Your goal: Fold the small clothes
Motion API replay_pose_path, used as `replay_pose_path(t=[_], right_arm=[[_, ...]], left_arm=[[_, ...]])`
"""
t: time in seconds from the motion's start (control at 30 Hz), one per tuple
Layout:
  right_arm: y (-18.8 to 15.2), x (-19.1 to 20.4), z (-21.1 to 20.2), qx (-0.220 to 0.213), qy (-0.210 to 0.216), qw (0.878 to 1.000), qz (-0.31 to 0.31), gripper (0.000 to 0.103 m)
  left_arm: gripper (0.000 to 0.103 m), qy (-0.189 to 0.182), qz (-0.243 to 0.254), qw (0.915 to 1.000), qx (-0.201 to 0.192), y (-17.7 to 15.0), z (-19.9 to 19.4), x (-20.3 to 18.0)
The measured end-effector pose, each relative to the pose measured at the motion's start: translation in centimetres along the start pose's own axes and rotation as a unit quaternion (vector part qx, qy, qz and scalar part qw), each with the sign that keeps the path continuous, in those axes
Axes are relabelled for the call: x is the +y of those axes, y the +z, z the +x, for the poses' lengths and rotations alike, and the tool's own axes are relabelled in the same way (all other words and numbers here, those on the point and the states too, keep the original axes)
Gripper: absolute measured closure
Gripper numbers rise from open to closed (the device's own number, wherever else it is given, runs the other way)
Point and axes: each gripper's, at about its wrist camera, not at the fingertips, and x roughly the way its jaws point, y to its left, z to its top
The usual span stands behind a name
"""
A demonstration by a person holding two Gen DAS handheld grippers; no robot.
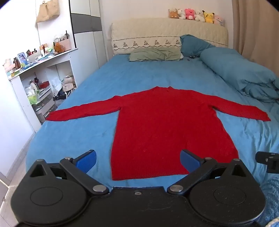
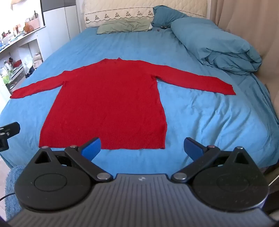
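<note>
- Left gripper (image 1: 138, 159): wide apart, blue fingers (image 1: 86, 159) holding nothing, hovering over the foot edge of the bed, above the hem of the red sweater (image 1: 157, 125).
- Right gripper (image 2: 142, 148): likewise spread wide, blue pads (image 2: 91, 148) bare, poised at the foot edge just short of the sweater's ribbed hem (image 2: 132, 141).
- Visible at the right border of the left wrist view: a black part of the other gripper; the same at the left border of the right wrist view.
- Red sweater: spread flat on the blue sheet (image 2: 200, 111), hem toward the foot edge, collar toward the headboard, both sleeves stretched straight out to the sides.
- Left sleeve cuff (image 1: 52, 117): reaching the left edge of the bed. Right sleeve cuff (image 2: 228, 90): ending short of the right edge.
- Beyond the collar: bare blue sheet, then a green pillow (image 1: 155, 54) against the cream headboard (image 1: 169, 31).
- Along the right edge: a rolled blue duvet (image 2: 218, 45), well apart from the right sleeve.
- On top of the headboard: a row of plush toys (image 1: 195, 15).
- Off the left edge: white shelves (image 1: 40, 64) crowded with small bottles and boxes.
</note>
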Motion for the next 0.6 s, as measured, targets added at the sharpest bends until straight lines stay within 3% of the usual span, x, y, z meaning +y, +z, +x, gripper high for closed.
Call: replay_pose_path(t=[0.1, 0.2, 0.6], right_arm=[[0.0, 0.0, -0.02, -0.002, -0.001, 1.0, -0.001, 0.0], [0.0, 0.05, -0.02, -0.001, -0.001, 1.0, -0.001, 0.0], [-0.12, 0.03, -0.02, 0.001, -0.001, 1.0, 0.0, 0.0]], left_arm=[[0.0, 0.011, 0.01, 0.9999, 0.001, 0.13, 0.14, -0.71], [0.0, -0.004, -0.004, 0.9999, -0.015, -0.31, -0.48, -0.29], [0.0, -0.008, -0.001, 1.0, -0.005, 0.08, 0.07, 0.1]])
